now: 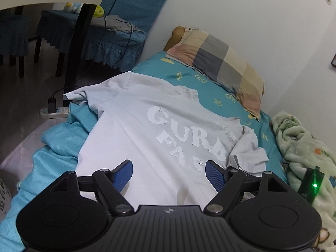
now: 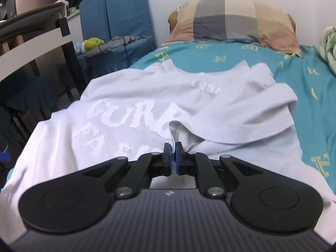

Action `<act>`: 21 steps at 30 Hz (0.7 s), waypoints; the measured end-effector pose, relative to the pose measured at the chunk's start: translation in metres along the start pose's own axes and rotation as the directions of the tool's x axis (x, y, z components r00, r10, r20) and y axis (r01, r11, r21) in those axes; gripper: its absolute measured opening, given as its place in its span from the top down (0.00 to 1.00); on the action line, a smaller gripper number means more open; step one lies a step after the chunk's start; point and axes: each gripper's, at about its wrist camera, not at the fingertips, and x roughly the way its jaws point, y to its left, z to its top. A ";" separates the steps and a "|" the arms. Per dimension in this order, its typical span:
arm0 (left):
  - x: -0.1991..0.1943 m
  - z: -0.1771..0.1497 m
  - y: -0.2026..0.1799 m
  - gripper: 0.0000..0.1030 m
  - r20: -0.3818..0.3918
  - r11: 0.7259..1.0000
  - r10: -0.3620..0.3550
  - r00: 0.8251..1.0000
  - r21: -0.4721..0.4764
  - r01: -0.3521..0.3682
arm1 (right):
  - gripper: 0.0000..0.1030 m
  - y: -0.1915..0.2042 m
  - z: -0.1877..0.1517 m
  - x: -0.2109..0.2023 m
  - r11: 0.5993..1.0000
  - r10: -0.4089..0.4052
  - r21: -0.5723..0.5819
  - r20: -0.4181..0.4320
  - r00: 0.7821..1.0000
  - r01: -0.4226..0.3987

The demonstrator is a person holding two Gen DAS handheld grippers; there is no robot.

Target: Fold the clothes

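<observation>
Left wrist view: I look down from above the T-shirt (image 1: 151,126), facing the pillow (image 1: 220,63) at the bed's (image 1: 189,77) head. Right wrist view: I sit lower, close over the cloth, facing the same way. Shared: shirt, pillow, bed, blue chairs (image 2: 124,21).

Checked pillow (image 1: 222,63) at the head of teal-sheeted bed (image 1: 189,77), green fleece blanket (image 1: 304,147) alongside, blue-covered chairs (image 1: 117,37) beyond.

pillow (image 1: 218,63) and blanket (image 1: 302,147) crowd shirt's (image 1: 147,126) far side.

Black tongs (image 1: 169,173), blue ribbed pads (image 1: 124,175)
</observation>
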 end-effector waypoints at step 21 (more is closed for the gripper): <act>-0.002 -0.051 -0.103 0.26 0.006 0.837 -0.095 0.995 0.541 0.077 | 0.44 -0.065 -0.003 -0.189 0.911 -0.134 0.387 -0.049 0.990 0.143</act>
